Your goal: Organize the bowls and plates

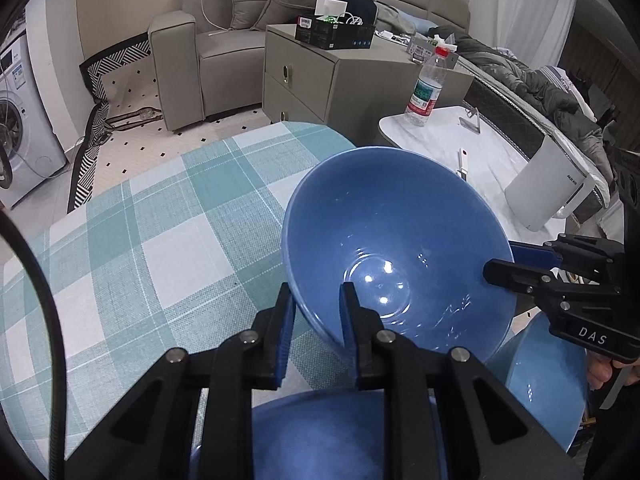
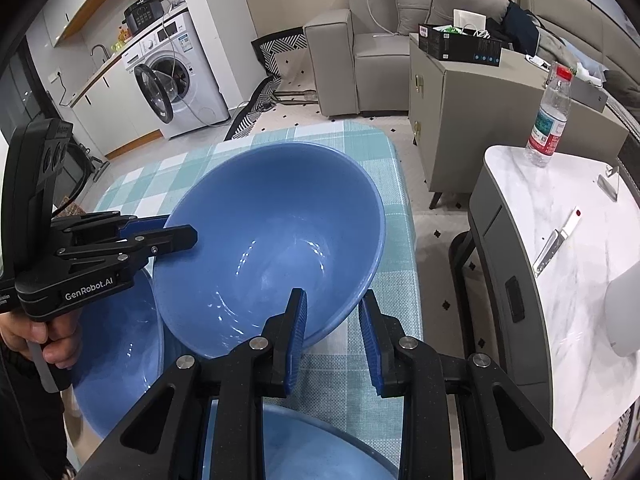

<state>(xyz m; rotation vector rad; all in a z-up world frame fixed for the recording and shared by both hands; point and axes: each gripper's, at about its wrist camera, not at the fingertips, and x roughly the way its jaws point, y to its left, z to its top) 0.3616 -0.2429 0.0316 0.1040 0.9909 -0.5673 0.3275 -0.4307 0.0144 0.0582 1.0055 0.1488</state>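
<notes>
1. The underside of the tilted blue bowl (image 1: pixel 396 248) is turned away in both views, so whether it touches the checked tablecloth (image 1: pixel 152 240) cannot be told.
2. The blue dish (image 2: pixel 304 444) below the right gripper (image 2: pixel 332 340) is cut off by the bottom edge and covered by the gripper's body.
3. The white jug (image 1: pixel 548 188) is only partly seen in the right view.
4. The bottle (image 1: pixel 426 88) label is too small to be read.

Grey sofa (image 1: pixel 224 40) stands against beige wall; washing machine (image 2: pixel 176 76) at left; tiled floor (image 1: pixel 132 148) with black diamonds.
</notes>
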